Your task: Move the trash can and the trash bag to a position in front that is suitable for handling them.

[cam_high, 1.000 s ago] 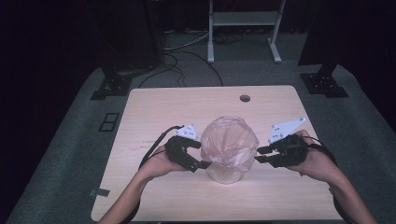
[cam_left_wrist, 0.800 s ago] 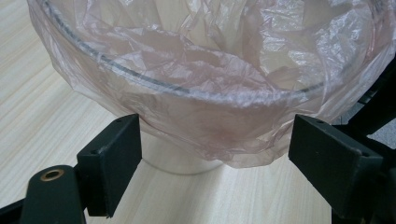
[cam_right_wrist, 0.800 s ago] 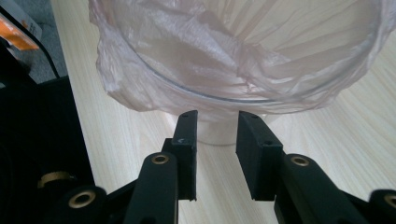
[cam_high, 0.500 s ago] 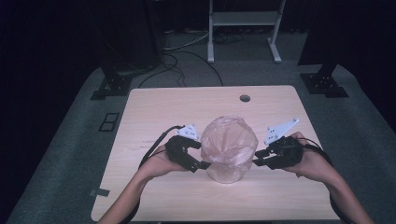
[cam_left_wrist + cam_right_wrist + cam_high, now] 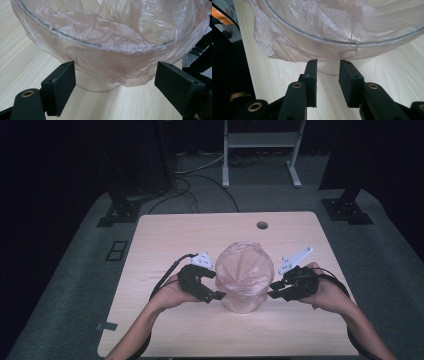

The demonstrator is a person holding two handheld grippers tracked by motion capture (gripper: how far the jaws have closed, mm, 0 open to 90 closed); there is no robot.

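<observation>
The base of the clear container [image 5: 244, 281] is mostly hidden: from the high view the pink plastic bag [image 5: 245, 270] lining it drapes over the rim and covers the upper wall, and only a pale strip of the bottom shows on the worktop [image 5: 165, 235]. In both gripper views the far side of the rim is cut off by the top edge, and the bag's crumpled folds make it hard to tell where the container's wall ends. The container stands upright near the middle of the worktop, closer to the person's side, between the two tools. The left tool [image 5: 212, 290] sits just beside the container's left side; in the left gripper view its jaws stand wide apart, one on each side of the hanging hem of the bag [image 5: 125, 75], not pressing on it. The right tool [image 5: 276, 293] sits at the container's right side, its jaws partly closed with a narrow gap; in the right gripper view they point at the bag's hem [image 5: 322, 56] and the container's foot [image 5: 329, 67], and they seem to hold nothing, though their tips come very close to the film.
</observation>
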